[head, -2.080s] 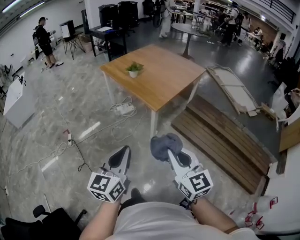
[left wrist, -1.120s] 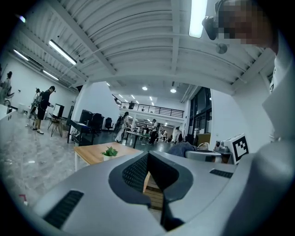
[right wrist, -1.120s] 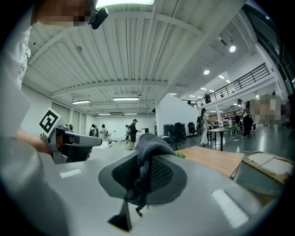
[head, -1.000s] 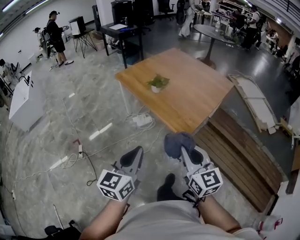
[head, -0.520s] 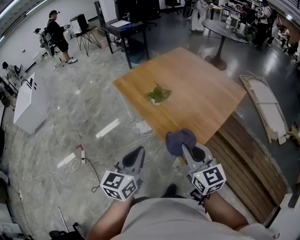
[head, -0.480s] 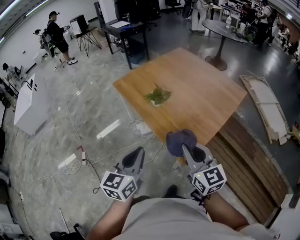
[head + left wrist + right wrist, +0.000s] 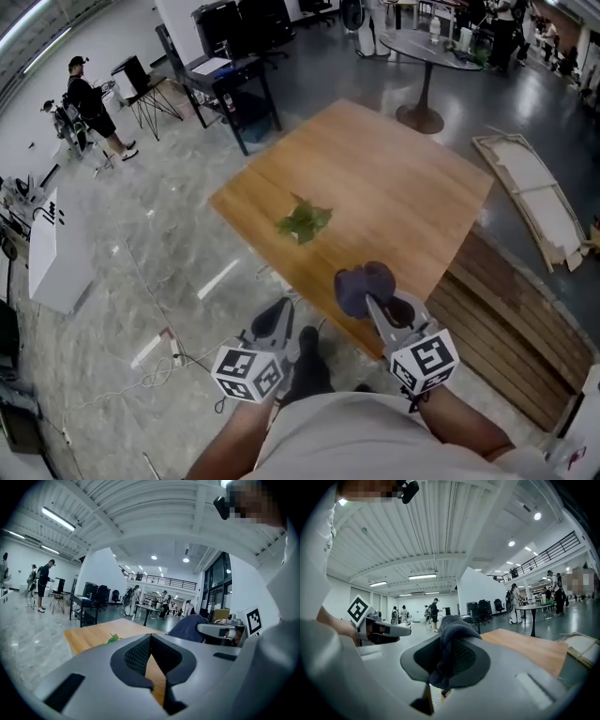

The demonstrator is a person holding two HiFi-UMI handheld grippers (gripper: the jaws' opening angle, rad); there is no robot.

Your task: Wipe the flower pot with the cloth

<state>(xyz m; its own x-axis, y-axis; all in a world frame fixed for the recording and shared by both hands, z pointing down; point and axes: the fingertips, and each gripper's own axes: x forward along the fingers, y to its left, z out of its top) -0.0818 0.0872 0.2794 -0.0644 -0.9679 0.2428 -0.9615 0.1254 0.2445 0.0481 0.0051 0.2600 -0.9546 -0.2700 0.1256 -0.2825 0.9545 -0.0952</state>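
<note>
A small potted plant (image 7: 302,223) with green leaves stands on a square wooden table (image 7: 394,178); the leaves mostly hide its pot from above. My right gripper (image 7: 375,300) is shut on a dark blue-grey cloth (image 7: 364,284) and hangs over the table's near edge. In the right gripper view the cloth (image 7: 452,641) is bunched between the jaws. My left gripper (image 7: 278,321) is shut with nothing in it, just short of the table's near corner. The left gripper view shows the plant (image 7: 111,639) ahead and to the left on the tabletop, well out of reach.
Wooden planks (image 7: 511,342) lie on the floor to the right of the table. Cables (image 7: 173,352) trail on the marble floor at left. A black desk (image 7: 220,70) and a round table (image 7: 422,42) stand beyond. A person (image 7: 89,98) stands far left.
The table and plant have come nearer as the person walked up. Both grippers now sit at the table's near edge, and the cloth is still held in the right one.
</note>
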